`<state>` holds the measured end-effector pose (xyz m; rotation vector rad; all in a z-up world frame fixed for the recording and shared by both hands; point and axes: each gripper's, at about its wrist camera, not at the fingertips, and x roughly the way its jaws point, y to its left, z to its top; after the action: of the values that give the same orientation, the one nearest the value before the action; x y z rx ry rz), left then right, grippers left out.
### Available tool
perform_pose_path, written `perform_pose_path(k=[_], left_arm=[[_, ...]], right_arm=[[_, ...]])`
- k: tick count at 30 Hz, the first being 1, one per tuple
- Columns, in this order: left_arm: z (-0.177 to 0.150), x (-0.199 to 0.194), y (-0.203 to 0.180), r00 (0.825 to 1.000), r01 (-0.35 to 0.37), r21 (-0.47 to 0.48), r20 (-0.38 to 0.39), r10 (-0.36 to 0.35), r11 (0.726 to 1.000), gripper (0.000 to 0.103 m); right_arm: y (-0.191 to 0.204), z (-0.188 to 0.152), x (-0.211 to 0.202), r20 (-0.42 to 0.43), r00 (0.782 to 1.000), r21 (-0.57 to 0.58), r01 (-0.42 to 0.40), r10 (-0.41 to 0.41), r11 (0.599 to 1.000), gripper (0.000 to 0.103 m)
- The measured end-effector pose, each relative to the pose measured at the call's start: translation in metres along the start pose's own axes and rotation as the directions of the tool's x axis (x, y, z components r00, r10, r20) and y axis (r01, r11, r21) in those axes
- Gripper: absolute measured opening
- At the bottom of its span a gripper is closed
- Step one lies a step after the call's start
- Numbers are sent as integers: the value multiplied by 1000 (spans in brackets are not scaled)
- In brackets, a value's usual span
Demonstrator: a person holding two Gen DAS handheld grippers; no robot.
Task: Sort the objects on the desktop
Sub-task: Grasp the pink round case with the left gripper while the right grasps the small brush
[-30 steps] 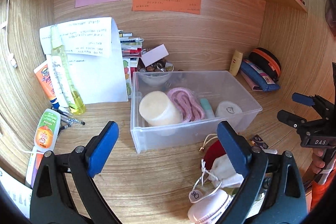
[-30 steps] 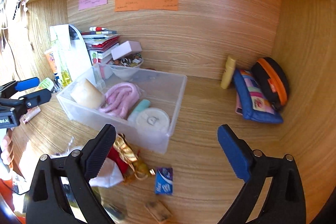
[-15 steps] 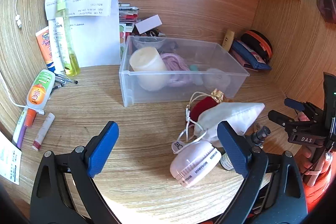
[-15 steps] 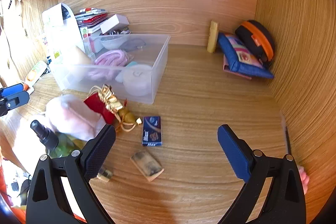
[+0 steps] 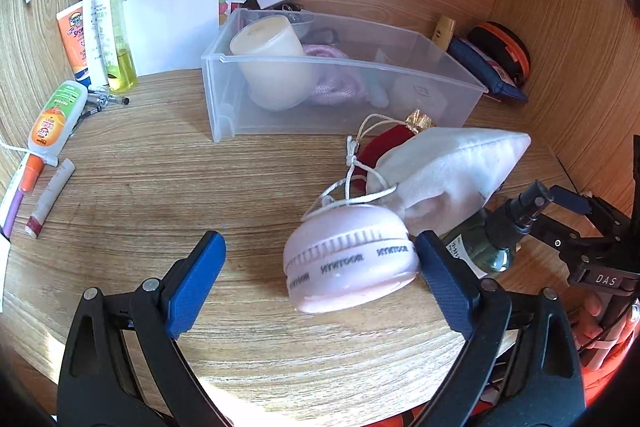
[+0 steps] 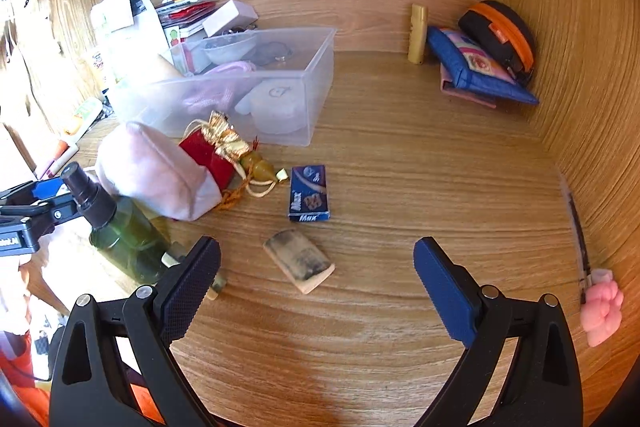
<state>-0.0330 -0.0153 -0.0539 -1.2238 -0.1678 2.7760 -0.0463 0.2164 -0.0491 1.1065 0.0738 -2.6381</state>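
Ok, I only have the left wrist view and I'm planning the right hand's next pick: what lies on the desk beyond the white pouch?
Observer: A small blue box lies flat on the desk, right of the red pouch.
Operator: Anything nearer the right gripper?
Observer: A worn tan block lies just ahead of it; the gripper is open and empty.
Operator: And by the right wall?
Observer: A pink toy lies at its foot.

Left gripper (image 5: 320, 267) and right gripper (image 6: 316, 263) both hover, jaws spread wide
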Motion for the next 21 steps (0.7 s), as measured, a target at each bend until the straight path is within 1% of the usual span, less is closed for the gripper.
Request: perform_pose_path(k=[2, 4, 6, 8, 11, 13, 14, 16, 18, 19, 20, 21], left_arm=[[-3, 2, 2, 1000, -4, -1, -12, 4, 1000, 96], [-5, 4, 6, 1000, -1, -14, -21, 1, 1000, 96], [-6, 7, 8, 1000, 2, -25, -31, -3, 1000, 96], [-6, 9, 9, 999, 3, -31, -38, -4, 1000, 96], [-5, 13, 7, 999, 13, -35, -41, -15, 999, 96], [-4, 14, 5, 1000, 6, -32, -29, -7, 999, 96], [-4, 15, 4, 1000, -2, -30, -22, 2, 1000, 96], [-3, 15, 4, 1000, -15, -29, -11, 15, 999, 95], [-4, 15, 5, 1000, -26, -29, -3, 26, 999, 84], [-4, 16, 6, 999, -34, -28, -7, 34, 999, 73], [-4, 17, 8, 999, -35, -29, -9, 35, 999, 66], [-4, 16, 9, 999, -35, -31, -3, 35, 999, 64]], right_arm=[[1, -1, 3, -6, 1000, -2, 4, -4, 1000, 95], [2, -1, 5, -15, 1000, -3, 6, -6, 1000, 87], [2, -2, 9, -28, 1000, -3, 6, -6, 1000, 84], [1, -3, 12, -38, 999, -4, 9, -9, 1000, 83], [0, -4, 17, -54, 999, -4, 4, -5, 1000, 79], [-1, -5, 18, -53, 999, -9, 12, -13, 1000, 72], [-1, -5, 19, -54, 998, -15, 17, -18, 1000, 71], [1, -5, 19, -50, 998, -29, 22, -24, 999, 60], [3, -6, 19, -45, 999, -48, 26, -28, 998, 55], [4, -6, 18, -42, 999, -55, 22, -24, 998, 48], [6, -7, 17, -39, 999, -63, 18, -21, 998, 44], [7, -7, 17, -38, 999, -68, 20, -23, 997, 33]])
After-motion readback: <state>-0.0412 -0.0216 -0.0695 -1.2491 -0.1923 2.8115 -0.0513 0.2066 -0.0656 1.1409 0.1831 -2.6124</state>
